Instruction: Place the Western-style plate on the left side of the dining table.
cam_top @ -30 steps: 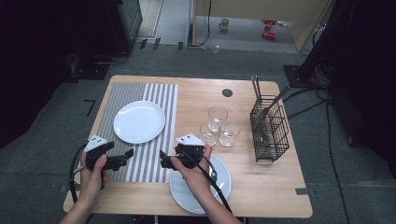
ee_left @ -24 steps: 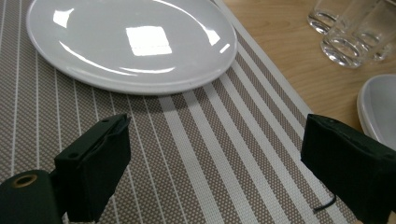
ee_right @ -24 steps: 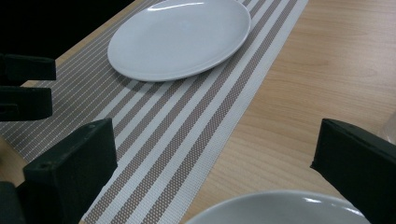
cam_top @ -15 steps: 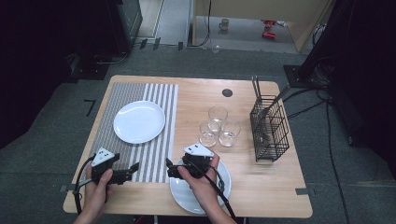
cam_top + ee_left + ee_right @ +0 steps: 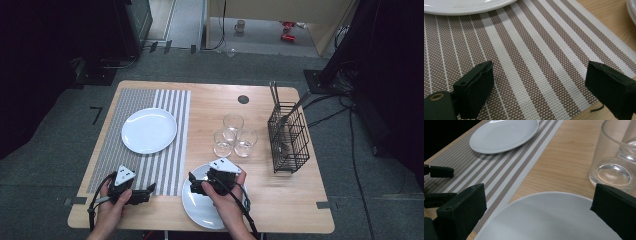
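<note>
My left gripper hovers open over the front corner of the striped placemat; in the left gripper view its jaws stand wide apart with nothing between them. A white plate lies on the mat beyond it. My right gripper is open above a second white plate at the table's front edge. In the right gripper view, the jaws frame that plate's rim, with a clear glass just to the right.
Three empty glasses cluster mid-table behind the front plate. A black wire basket with utensils stands at the right. A round hole marks the far edge. Bare wood lies between the plate and the basket.
Both grippers have drawn back toward the table's front edge. The left one now sits over the mat's near corner and the right one over the front plate.
</note>
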